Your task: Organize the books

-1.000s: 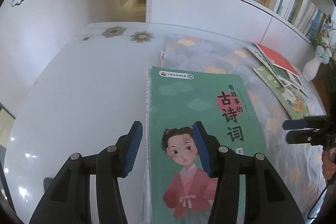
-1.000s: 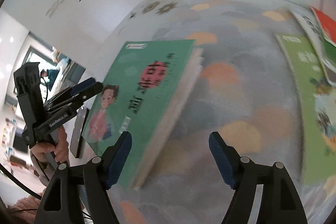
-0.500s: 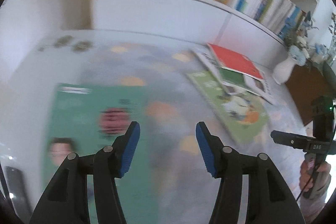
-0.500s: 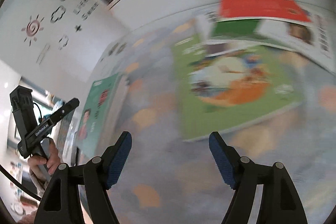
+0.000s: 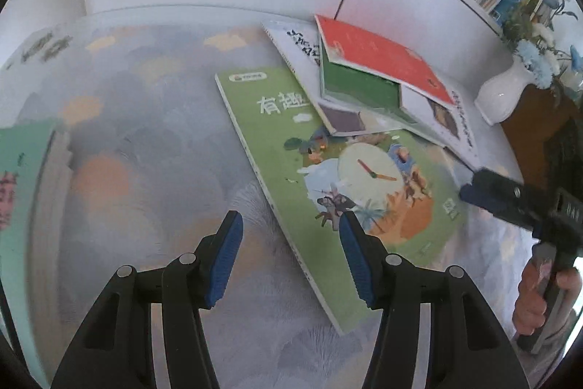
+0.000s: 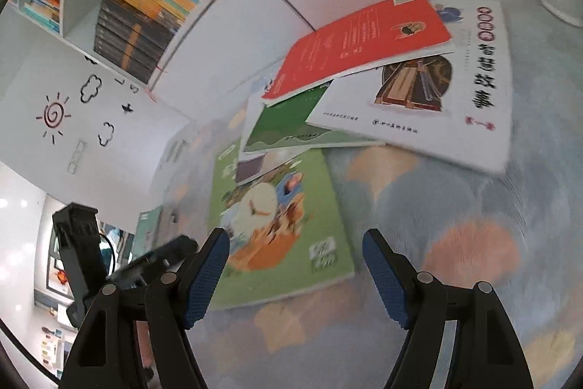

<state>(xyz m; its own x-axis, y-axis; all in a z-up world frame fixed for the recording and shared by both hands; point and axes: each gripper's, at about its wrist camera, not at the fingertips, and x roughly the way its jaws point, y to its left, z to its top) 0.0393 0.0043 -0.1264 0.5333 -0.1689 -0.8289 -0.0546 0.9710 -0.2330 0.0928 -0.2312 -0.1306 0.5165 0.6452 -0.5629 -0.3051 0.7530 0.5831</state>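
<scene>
Both grippers swung from teal book [image 5: 22,170] to light-green book [image 5: 328,170] (next pick, probably); left gripper [image 5: 288,257] and right gripper [image 6: 295,272] gaping, empty.

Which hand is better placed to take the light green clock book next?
Left, probably. The left tool hangs open right over the light green book's near spine edge. The right tool is open too, over its far corner and bare cloth.
</scene>
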